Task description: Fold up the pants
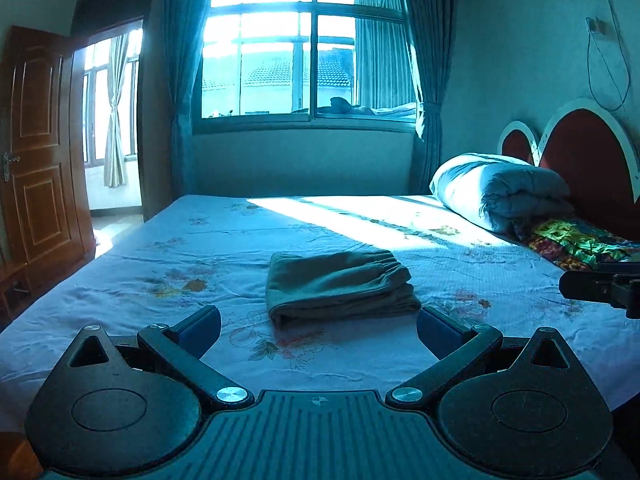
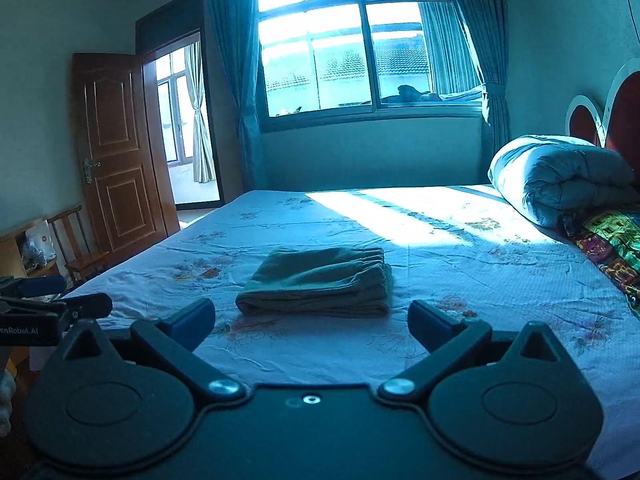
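Note:
Olive-green pants point(image 1: 340, 286) lie folded into a compact stack on the bed's floral sheet point(image 1: 160, 272), elastic waistband at the far right. They also show in the right wrist view point(image 2: 320, 282). My left gripper point(image 1: 318, 330) is open and empty, held just short of the pants, above the sheet. My right gripper point(image 2: 312, 322) is open and empty too, a little back from the pants. Each gripper shows at the edge of the other's view: the right one point(image 1: 600, 284), the left one point(image 2: 48, 308).
A rolled quilt point(image 1: 500, 190) and a colourful patterned cloth point(image 1: 580, 240) lie at the headboard point(image 1: 592, 156) on the right. A window with curtains point(image 1: 308, 60) is beyond the bed. An open wooden door point(image 2: 116, 152), a chair point(image 2: 76, 240) and a shelf stand left.

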